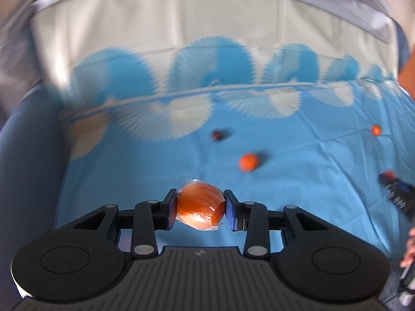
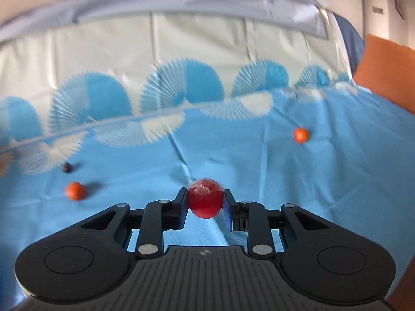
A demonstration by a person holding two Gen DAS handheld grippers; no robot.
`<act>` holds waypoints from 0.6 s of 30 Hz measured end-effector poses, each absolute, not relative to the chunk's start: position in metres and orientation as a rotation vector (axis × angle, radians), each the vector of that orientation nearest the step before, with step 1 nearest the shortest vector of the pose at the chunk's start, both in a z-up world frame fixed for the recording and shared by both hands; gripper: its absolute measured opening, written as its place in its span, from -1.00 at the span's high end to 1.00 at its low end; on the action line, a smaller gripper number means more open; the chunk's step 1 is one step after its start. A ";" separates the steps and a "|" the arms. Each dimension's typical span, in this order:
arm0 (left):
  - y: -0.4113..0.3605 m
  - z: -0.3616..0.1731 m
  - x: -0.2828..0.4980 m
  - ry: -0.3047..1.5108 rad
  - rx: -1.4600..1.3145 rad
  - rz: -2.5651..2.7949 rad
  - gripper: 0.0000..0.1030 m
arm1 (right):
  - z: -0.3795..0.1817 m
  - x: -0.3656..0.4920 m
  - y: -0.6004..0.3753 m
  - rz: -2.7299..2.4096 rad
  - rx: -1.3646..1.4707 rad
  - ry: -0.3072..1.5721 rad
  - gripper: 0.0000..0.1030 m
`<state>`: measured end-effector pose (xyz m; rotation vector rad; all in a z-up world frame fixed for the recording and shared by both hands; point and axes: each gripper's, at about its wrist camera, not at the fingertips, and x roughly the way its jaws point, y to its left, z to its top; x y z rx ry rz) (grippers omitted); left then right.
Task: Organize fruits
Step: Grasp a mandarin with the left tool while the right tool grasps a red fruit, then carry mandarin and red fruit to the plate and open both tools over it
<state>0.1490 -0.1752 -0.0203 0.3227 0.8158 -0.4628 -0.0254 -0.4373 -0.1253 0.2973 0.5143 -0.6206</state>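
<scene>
My left gripper (image 1: 200, 208) is shut on a plastic-wrapped orange (image 1: 198, 206), held above the blue cloth (image 1: 298, 194). My right gripper (image 2: 205, 203) is shut on a wrapped red fruit (image 2: 205, 201), also lifted off the cloth. On the cloth lie a small orange fruit (image 1: 248, 162), a dark fruit (image 1: 217, 134) and another orange fruit (image 1: 375, 130). The right wrist view shows them too: an orange fruit (image 2: 75, 190) and a dark fruit (image 2: 67, 167) at the left, an orange fruit (image 2: 301, 134) at the right. The right gripper's tip (image 1: 395, 190) shows at the left wrist view's right edge.
The cloth, blue with white fan patterns, runs up a white backrest (image 2: 181, 39) behind. An orange board (image 2: 389, 70) stands at the far right. A person's fingers (image 1: 409, 251) show at the right edge of the left wrist view.
</scene>
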 end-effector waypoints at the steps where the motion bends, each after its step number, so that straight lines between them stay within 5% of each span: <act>1: -0.160 -0.015 0.138 0.830 0.309 -0.435 0.20 | -0.113 -0.035 -0.430 -0.600 0.290 0.503 0.44; 18: 0.006 0.026 -0.029 0.902 0.161 -0.225 0.20 | -0.001 -0.141 -0.240 -0.087 0.193 0.502 0.43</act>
